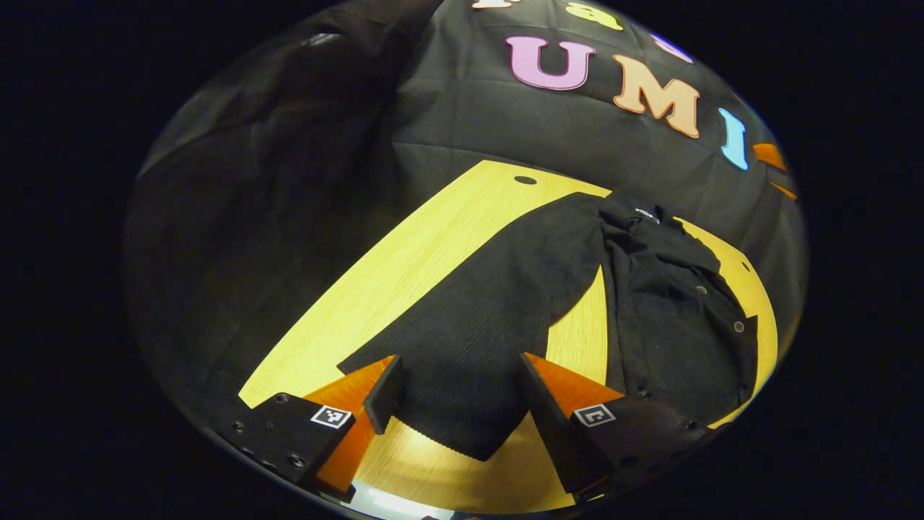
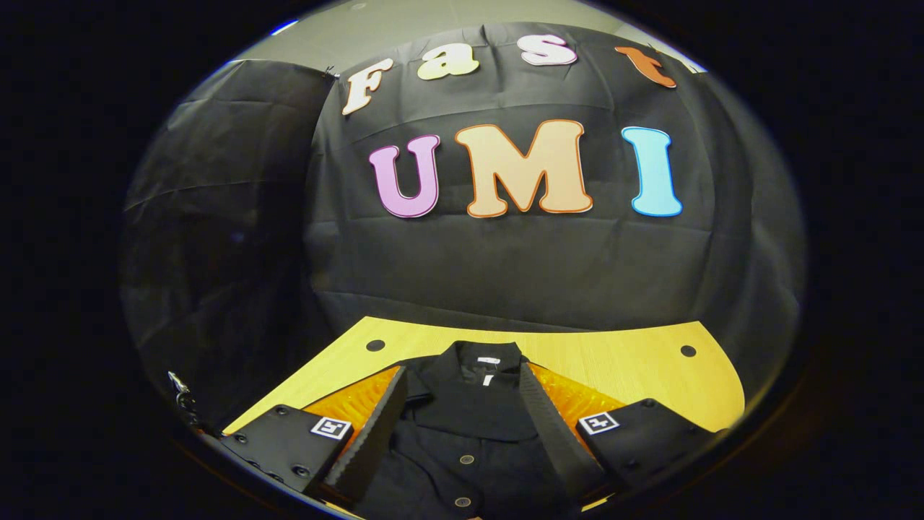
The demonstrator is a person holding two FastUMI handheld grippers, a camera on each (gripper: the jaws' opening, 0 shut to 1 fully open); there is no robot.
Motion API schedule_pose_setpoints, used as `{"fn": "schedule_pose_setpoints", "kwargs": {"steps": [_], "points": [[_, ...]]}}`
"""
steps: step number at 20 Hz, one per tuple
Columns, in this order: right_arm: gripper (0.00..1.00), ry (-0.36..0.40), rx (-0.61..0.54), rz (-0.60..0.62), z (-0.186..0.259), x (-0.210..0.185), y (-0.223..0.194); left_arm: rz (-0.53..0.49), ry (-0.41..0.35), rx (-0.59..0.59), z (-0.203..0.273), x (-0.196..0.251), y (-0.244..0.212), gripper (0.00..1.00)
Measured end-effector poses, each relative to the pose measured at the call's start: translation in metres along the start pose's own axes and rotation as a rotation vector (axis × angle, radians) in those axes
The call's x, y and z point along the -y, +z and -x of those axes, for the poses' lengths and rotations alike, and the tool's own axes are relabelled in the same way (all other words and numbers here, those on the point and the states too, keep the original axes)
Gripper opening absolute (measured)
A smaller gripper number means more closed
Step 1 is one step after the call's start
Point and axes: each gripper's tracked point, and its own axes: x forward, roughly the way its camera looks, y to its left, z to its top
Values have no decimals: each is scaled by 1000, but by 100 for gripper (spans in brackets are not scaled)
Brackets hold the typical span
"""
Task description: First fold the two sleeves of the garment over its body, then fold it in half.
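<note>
Wooden counter (image 1: 433, 245) has a black button-up shirt (image 1: 678, 318) lying flat, one sleeve (image 1: 491, 318) stretched out sideways. Left gripper (image 1: 458, 390) is spread wide over the cuff, right gripper (image 2: 462, 419) gaping above the collar (image 2: 469, 383).

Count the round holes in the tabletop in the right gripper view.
2: one hole at the table's far left corner, another hole at its far right. The garment may hide others.

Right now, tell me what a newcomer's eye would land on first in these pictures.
First, the black button-up shirt spread on the yellow wooden table, one long sleeve stretched out sideways toward the left gripper, whose orange fingers straddle the cuff, open. In the right gripper view, the right gripper hangs open over the shirt's collar and button placket.
</note>
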Motion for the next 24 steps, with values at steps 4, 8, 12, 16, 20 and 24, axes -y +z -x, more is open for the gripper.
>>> {"fn": "schedule_pose_setpoints", "kwargs": {"steps": [4, 8, 12, 16, 20, 24], "points": [[98, -4, -28, -8, 16, 6, -12, -30, 33, -22, 1, -6, -10, 94], [100, 2, -60, -61, 29, 8, -29, -74, 43, 3, 1, -6, -9, 92], [98, 4, -84, -116, 41, 12, -43, -82, 34, 42, 1, -8, -10, 92], [98, -21, -57, -93, 51, 16, -42, -107, -11, 70, 0, 2, -11, 73], [98, -25, -59, -121, 62, 17, -49, -143, -70, 78, -3, 11, -10, 38], [98, -42, -26, -127, 77, 22, -46, -113, -111, 90, -5, 16, -9, 15]]}}
